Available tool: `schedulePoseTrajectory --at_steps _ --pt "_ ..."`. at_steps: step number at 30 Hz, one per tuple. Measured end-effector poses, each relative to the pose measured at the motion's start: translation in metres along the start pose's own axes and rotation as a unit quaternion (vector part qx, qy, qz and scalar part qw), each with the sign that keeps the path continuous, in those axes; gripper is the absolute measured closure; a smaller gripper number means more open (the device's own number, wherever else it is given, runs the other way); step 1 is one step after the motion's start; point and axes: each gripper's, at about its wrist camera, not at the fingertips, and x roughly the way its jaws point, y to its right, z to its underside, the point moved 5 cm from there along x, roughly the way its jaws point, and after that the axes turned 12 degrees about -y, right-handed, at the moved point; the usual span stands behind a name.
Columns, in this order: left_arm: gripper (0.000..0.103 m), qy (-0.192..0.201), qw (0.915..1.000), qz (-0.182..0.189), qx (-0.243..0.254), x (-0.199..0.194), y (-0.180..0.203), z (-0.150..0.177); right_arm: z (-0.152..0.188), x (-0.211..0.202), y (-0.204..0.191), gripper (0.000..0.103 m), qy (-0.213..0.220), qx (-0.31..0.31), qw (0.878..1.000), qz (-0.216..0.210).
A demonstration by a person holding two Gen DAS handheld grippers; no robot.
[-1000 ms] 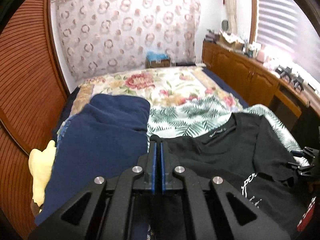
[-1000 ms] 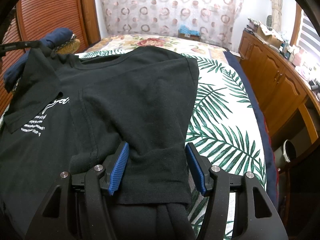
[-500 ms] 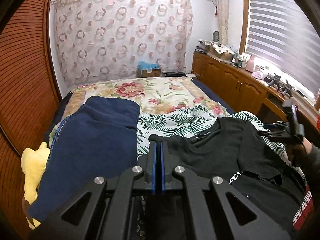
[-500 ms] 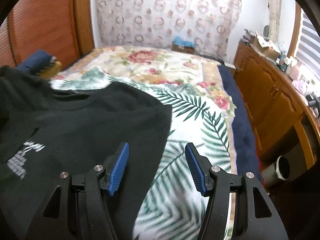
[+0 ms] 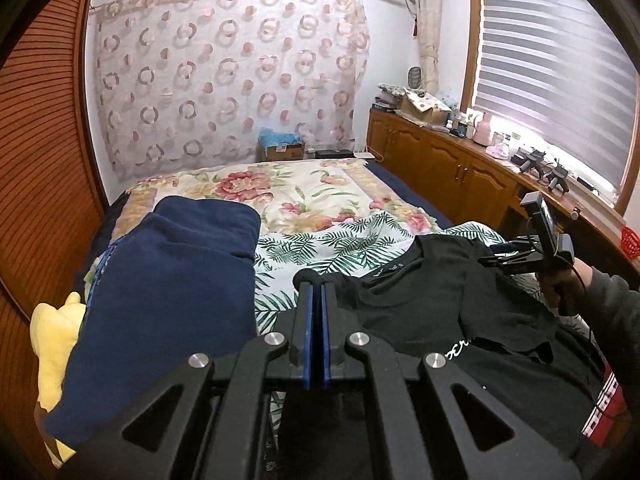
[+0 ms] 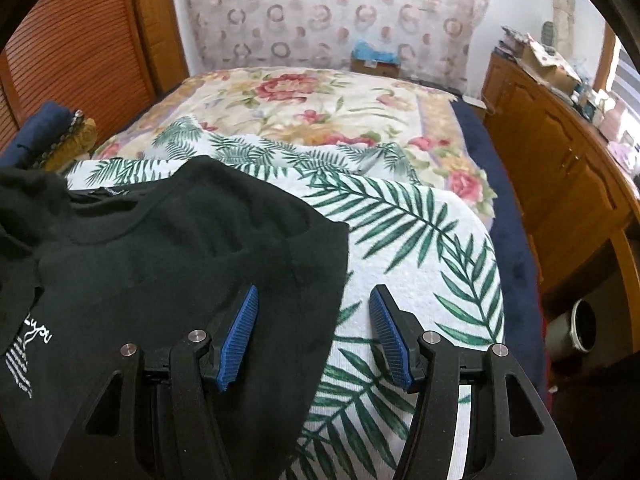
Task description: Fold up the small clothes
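A black T-shirt point(image 5: 452, 312) with white print lies on the palm-leaf sheet of the bed; it also shows in the right wrist view point(image 6: 168, 264). My left gripper point(image 5: 315, 286) is shut on the shirt's left shoulder edge and holds it raised. My right gripper point(image 6: 314, 300) is open and empty, hovering above the shirt's right edge with its left finger over the fabric. The right gripper also appears at the right of the left wrist view point(image 5: 532, 252), held by a hand.
A folded navy garment point(image 5: 168, 292) lies left of the shirt, with a yellow item point(image 5: 52, 336) beside it. A floral blanket point(image 6: 320, 108) covers the far bed. Wooden cabinets point(image 6: 560, 168) line the right wall. A wooden louvred wall point(image 5: 44, 160) stands at the left.
My right gripper let go of the folded sleeve and rose up and right off the shirt. My left gripper lifted with the shoulder edge still clamped.
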Motion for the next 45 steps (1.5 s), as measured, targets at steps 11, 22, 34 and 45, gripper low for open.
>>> schedulePoseTrajectory --at_steps 11,22,34,45 --pt "0.102 0.0 0.9998 -0.012 0.018 -0.001 0.012 0.002 -0.008 0.006 -0.004 0.044 0.004 -0.01 1.0 -0.001" --pt "0.102 0.031 0.9993 0.002 0.021 -0.044 0.029 0.024 -0.004 -0.041 -0.05 0.098 0.058 -0.055 0.996 -0.037" --pt "0.102 0.064 0.9974 0.028 -0.015 -0.126 0.03 0.118 0.105 -0.172 -0.06 0.098 0.141 -0.043 0.988 -0.042" --pt "0.101 0.038 0.9988 0.013 -0.029 -0.165 0.034 0.166 0.194 -0.223 -0.07 0.098 0.128 -0.04 0.99 -0.038"
